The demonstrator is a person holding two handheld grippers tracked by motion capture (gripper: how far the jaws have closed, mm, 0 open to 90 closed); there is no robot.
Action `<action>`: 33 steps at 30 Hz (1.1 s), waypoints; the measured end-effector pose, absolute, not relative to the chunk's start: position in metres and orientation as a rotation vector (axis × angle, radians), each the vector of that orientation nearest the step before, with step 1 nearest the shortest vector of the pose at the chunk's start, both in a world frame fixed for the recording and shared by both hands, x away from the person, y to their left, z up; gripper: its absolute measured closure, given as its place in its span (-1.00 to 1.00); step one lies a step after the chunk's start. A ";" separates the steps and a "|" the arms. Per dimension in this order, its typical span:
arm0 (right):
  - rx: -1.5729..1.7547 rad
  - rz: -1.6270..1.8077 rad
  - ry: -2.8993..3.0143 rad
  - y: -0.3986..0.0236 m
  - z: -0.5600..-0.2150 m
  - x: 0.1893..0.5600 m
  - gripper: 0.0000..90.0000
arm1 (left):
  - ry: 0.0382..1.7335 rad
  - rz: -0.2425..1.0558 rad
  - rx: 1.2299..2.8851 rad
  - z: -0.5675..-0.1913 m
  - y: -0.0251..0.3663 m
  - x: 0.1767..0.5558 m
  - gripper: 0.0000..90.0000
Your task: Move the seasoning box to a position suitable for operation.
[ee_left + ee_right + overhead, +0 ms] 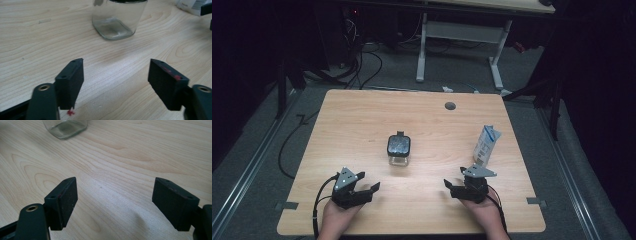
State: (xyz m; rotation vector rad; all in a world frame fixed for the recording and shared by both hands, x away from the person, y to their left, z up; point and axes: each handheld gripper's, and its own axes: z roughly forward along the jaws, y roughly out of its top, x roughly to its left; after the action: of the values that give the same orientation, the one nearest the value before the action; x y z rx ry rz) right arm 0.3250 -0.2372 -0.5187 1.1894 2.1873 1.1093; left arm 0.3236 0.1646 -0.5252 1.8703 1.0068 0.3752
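Both grippers low at near table edge, jaws wide, nothing held. Jar (398, 149) upright, ahead, between them: up-right of left gripper (364, 188), up-left of right gripper (456, 186). Left looks marginally nearer.

The carton's (487, 145) print is perhaps too small to read.

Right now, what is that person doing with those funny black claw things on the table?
A person holds a gripper in each hand at the near edge of a wooden table. The left gripper and the right gripper both have their jaws open and hold nothing. In front of them, mid-table, stands a small glass jar with a dark lid, and to the right stands a small blue and white carton. Neither thing is being touched.
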 end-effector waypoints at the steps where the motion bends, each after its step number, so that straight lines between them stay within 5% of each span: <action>1: 1.189 1.109 2.187 -0.237 -0.519 0.325 -0.54 | 1.007 0.375 1.870 -0.525 0.165 0.324 -0.29; 18: 1.194 1.135 2.169 -0.243 -0.514 0.319 -0.08 | 1.037 0.450 1.923 -0.516 0.155 0.331 -0.22; 33: 1.170 1.131 2.152 -0.240 -0.513 0.326 0.04 | 1.050 0.434 1.921 -0.518 0.153 0.355 0.29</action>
State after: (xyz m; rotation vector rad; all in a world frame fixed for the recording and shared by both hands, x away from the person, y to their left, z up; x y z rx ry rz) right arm 0.3257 -0.2404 -0.5126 1.1697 2.1521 1.1310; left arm 0.3553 0.1531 -0.5177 1.9210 1.0496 0.4340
